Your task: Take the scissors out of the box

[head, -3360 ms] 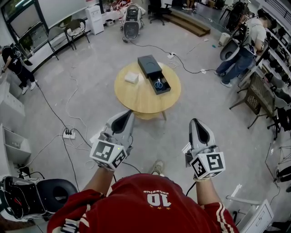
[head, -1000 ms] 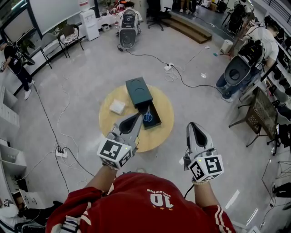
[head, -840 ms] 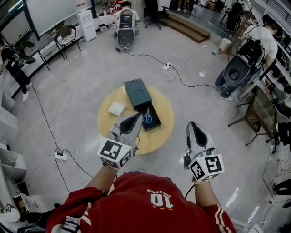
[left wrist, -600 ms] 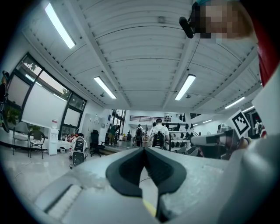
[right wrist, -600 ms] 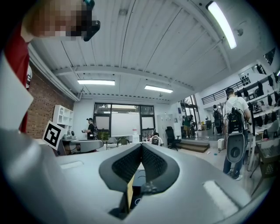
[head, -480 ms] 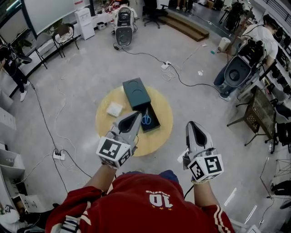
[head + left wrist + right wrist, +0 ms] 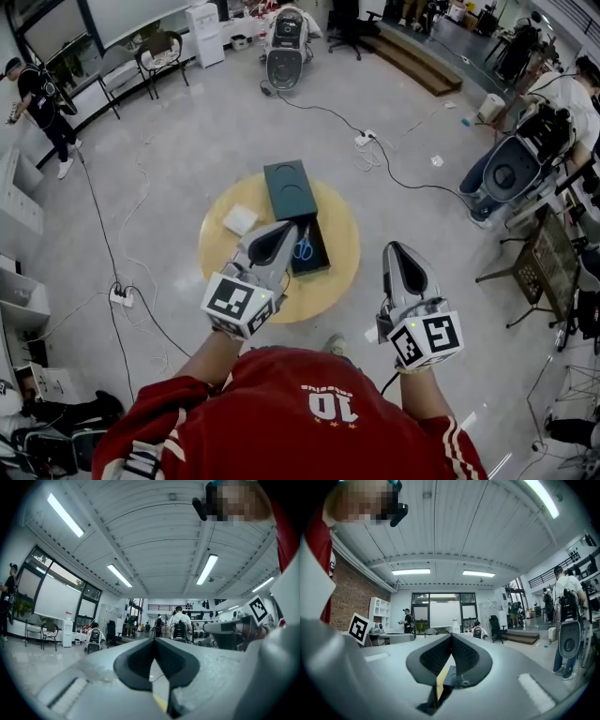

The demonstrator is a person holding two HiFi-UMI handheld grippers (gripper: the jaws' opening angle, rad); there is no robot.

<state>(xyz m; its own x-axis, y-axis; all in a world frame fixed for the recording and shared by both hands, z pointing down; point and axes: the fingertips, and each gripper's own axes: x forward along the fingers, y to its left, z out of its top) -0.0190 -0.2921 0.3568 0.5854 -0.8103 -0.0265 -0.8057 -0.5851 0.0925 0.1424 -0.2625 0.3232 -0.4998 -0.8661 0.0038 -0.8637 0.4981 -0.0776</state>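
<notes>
The left tool (image 7: 279, 234) and right tool (image 7: 399, 253), jaws together and empty, hover by the round worktop (image 7: 339, 255), where blue scissors (image 7: 302, 248) lie in the open box (image 7: 289, 190).

Open half of the dark box (image 7: 289, 190) is left uncovered from above, with the scissors (image 7: 302, 247) lying flat inside. Its near-left side is crowded by the left gripper (image 7: 284, 230) (jaws together). Bare round table (image 7: 336, 234) is seen right of the box. A white packet (image 7: 240, 219) is set apart, left.
</notes>
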